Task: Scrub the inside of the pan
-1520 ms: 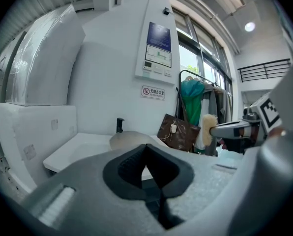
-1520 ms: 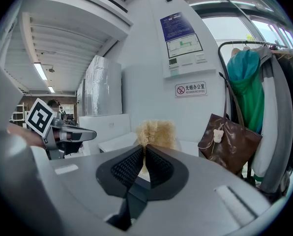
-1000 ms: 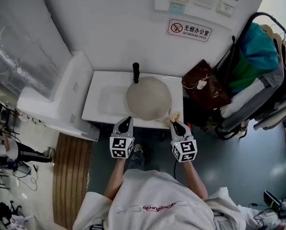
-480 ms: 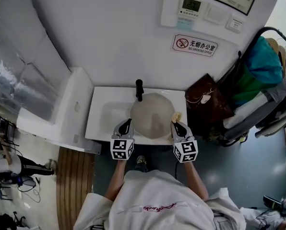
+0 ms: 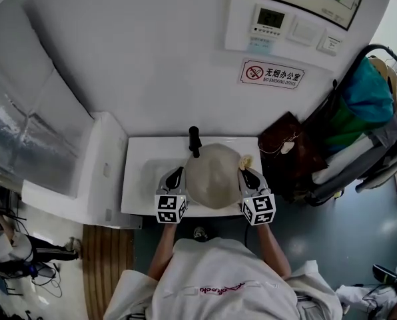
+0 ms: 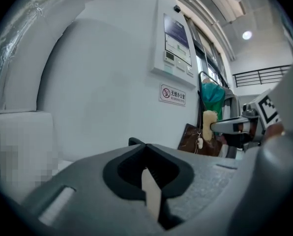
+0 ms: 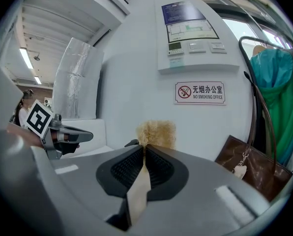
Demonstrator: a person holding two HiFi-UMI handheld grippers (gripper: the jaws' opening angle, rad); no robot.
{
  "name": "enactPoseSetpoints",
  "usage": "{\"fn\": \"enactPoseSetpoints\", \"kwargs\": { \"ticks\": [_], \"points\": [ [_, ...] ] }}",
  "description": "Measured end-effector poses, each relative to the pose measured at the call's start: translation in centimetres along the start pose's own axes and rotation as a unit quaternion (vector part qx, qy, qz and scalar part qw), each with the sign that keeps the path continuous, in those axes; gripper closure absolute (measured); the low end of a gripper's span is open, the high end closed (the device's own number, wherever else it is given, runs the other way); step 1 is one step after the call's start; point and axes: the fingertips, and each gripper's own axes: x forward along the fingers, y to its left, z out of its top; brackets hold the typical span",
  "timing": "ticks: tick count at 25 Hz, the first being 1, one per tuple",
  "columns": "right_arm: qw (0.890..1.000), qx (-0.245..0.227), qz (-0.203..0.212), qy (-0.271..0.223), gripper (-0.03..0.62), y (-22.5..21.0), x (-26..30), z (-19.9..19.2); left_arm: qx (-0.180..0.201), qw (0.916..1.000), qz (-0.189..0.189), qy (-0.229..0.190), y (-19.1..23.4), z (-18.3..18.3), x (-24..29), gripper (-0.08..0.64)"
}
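A round beige pan [image 5: 214,176] with a black handle [image 5: 194,141] pointing to the wall sits in a white basin [image 5: 138,175]. My left gripper [image 5: 174,178] is shut at the pan's left rim; whether it touches the rim is hidden. In the left gripper view the left gripper [image 6: 145,145] shows nothing past its tips but the handle's end [image 6: 133,141]. My right gripper [image 5: 246,173] is at the pan's right rim, shut on a yellowish scrubber [image 5: 245,160]. The scrubber [image 7: 156,132] sticks out beyond the right gripper [image 7: 144,146].
A brown bag [image 5: 288,151] stands right of the basin, beside a rack of hanging clothes [image 5: 358,109]. A white box-like unit [image 5: 98,165] adjoins the basin's left side. The wall behind carries a no-smoking sign [image 5: 272,74] and a control panel [image 5: 270,20].
Both grippers have moved forward from the basin's front edge and now flank the pan. The scrubber has come up beside the pan's right rim.
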Motion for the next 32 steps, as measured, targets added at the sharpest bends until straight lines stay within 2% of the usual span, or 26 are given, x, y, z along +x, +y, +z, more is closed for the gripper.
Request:
{"fn": "enactPoseSetpoints", "kwargs": {
  "ticks": [13, 23, 32],
  "points": [
    [1.000, -0.011, 0.003, 0.012, 0.569, -0.4, 3.0, -0.1, -0.002, 0.9996, -0.004, 0.027, 1.6, -1.8, 2.0, 0.560],
    [0.999, -0.001, 0.033, 0.037, 0.569, -1.4, 4.8, -2.1, -0.006, 0.9989, 0.022, 0.040, 2.0, -2.7, 3.5, 0.560],
    [0.994, 0.001, 0.070, 0.085, 0.569, -0.6, 6.6, -5.4, -0.027, 0.9961, 0.046, 0.071, 2.8, -5.9, 3.2, 0.560]
  ]
}}
